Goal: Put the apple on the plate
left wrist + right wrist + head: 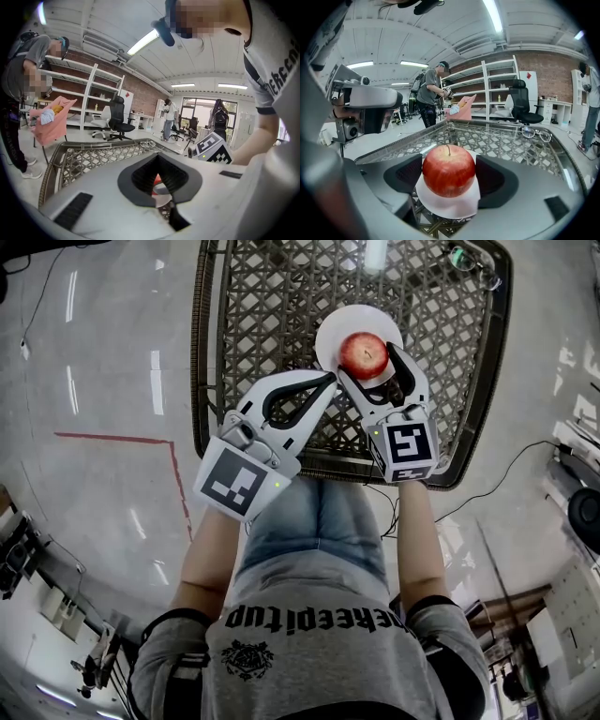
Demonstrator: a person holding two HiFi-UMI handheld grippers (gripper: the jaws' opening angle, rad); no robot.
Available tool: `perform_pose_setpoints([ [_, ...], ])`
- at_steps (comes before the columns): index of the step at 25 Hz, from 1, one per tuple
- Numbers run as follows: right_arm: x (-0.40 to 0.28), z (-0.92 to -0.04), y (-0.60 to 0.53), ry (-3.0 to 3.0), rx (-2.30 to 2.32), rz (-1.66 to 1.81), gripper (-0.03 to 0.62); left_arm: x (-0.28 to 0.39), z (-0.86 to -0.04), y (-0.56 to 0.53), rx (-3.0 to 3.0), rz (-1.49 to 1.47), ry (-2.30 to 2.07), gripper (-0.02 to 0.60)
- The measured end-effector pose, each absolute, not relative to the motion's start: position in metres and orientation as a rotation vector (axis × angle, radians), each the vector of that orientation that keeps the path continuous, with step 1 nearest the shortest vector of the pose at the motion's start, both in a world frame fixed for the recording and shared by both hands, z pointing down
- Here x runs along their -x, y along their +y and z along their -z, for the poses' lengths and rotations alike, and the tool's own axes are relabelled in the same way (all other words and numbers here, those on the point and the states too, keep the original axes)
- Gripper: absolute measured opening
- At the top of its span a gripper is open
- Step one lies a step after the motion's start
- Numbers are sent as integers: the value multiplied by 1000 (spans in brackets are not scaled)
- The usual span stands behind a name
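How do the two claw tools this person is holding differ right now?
The left gripper has its jaws closed together on nothing; the right gripper clamps a red apple. The right gripper is over the white plate; the left gripper stops at its edge, over the lattice table. Both are the same white two-jaw design.

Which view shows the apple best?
The right gripper view: the apple sits large and whole between the right gripper's jaws, over the plate. The head view shows it smaller, from above; the left gripper view only a red sliver.
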State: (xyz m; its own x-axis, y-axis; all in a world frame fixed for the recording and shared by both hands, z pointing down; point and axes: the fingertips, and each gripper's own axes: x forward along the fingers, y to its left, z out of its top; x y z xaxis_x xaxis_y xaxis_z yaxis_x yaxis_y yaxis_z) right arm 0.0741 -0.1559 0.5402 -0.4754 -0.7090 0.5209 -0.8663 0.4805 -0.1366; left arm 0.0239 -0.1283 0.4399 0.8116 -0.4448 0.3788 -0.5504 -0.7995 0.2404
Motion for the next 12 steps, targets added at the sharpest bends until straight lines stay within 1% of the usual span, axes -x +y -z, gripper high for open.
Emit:
perform_pose_setpoints([
  [10,-69,-527,-148,-2379,-1286,-539,382,-31,-434,-124,-2671,-435,-748,21],
  [12,-67,-523,-146,-2394,-1273,-538,362,-32,-431,-124,-2676,-430,-749,21],
])
